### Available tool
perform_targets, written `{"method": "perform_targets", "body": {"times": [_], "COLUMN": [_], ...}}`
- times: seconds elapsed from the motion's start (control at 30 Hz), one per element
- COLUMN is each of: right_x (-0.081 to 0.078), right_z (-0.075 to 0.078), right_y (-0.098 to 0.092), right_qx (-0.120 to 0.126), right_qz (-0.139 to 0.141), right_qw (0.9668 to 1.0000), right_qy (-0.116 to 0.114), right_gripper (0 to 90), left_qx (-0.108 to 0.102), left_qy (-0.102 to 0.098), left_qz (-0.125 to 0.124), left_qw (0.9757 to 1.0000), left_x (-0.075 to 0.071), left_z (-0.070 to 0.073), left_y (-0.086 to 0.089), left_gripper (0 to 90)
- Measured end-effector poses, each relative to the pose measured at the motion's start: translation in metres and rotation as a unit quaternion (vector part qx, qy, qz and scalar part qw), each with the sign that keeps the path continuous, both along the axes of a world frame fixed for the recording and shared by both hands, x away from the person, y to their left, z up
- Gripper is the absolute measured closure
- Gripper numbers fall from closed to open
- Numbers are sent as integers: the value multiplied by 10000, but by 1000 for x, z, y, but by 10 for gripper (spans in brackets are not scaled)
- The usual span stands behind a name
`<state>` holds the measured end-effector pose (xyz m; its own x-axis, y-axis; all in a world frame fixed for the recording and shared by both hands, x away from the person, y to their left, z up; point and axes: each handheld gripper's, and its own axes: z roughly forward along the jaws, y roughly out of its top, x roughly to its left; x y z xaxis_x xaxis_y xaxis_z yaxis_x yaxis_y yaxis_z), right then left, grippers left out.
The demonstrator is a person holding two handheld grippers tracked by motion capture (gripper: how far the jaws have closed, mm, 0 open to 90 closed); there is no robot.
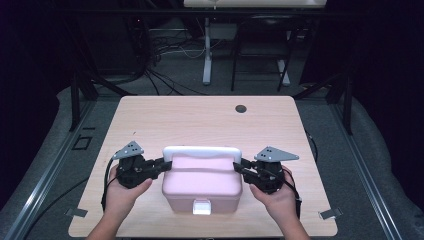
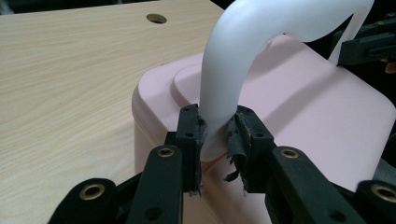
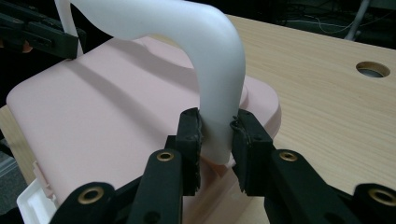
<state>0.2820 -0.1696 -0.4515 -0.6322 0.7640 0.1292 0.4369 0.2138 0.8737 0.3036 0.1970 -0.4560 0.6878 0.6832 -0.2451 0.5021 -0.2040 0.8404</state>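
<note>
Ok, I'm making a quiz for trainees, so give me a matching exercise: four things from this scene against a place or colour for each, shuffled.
Things:
1. handle
2. box lid
3. latch
4. table hole

Descriptions:
A. pink, flat on top of the box
B. white arch, each end between a gripper's jaws
C. far side of the table, to the right
D. white, on the box's near front face

Pairs: 1-B, 2-A, 3-D, 4-C
</note>
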Motion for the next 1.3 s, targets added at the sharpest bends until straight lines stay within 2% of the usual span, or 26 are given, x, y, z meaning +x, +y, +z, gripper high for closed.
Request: {"method": "perform_targets", "body": {"times": [0.17, 0.2, 0.43, 0.73, 0.9, 1.3], "right_x": [-1, -1, -2, 2, 7, 12], "right_z": [1, 2, 5, 21, 26, 33], "right_y": [0, 0, 1, 3, 3, 2], "right_qx": [19, 17, 60, 94, 131, 235], "right_qz": [16, 14, 15, 41, 20, -26], "right_qw": [10000, 10000, 10000, 9999, 9999, 9997], "right_qy": [7, 6, -24, -58, 13, 102], "right_gripper": [739, 739, 740, 741, 741, 742], "left_qx": [-5, 59, -51, -118, -180, -152], "left_qy": [49, 30, 30, -30, 12, 24], "left_qz": [4, -20, 14, 28, 22, 33], "left_qw": [10000, 10000, 10000, 9999, 9998, 9999], "left_x": [-2, -1, -1, 3, 7, 12], "left_z": [1, 1, 5, 18, 22, 30], "left_y": [0, 1, 2, 5, 6, 5], "left_gripper": [737, 737, 737, 737, 737, 736]}}
